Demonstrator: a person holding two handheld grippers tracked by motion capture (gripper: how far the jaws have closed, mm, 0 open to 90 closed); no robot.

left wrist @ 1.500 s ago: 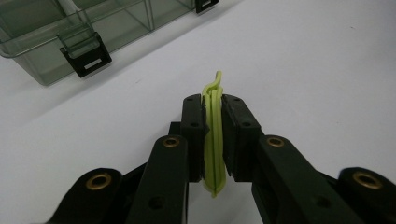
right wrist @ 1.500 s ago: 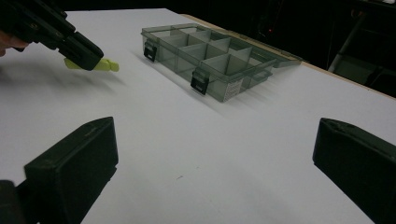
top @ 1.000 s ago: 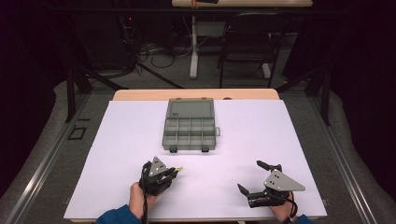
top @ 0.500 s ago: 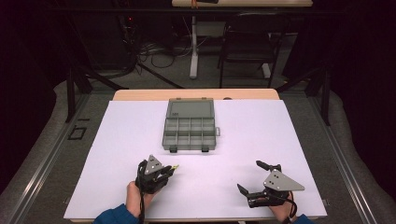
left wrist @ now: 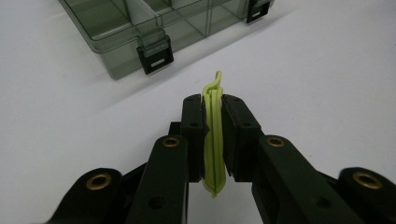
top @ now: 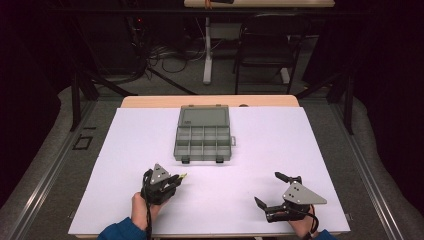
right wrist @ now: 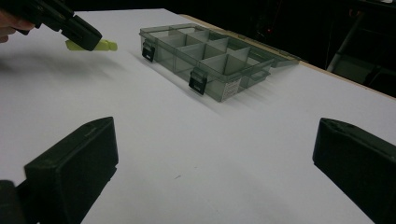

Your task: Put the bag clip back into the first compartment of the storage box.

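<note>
Clip (left wrist: pixel 214 140): pale yellow-green, plain. Organiser box (top: pixel 202 140): smoky translucent grey, black latches. Table cover (top: pixel 125 150) beneath the box: plain white. Left gripper (top: pixel 176 178), right gripper (top: pixel 274 189): black jaws, grey plates.

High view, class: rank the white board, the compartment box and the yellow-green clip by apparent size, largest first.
1. white board
2. compartment box
3. yellow-green clip, a sliver at the left gripper tips
</note>
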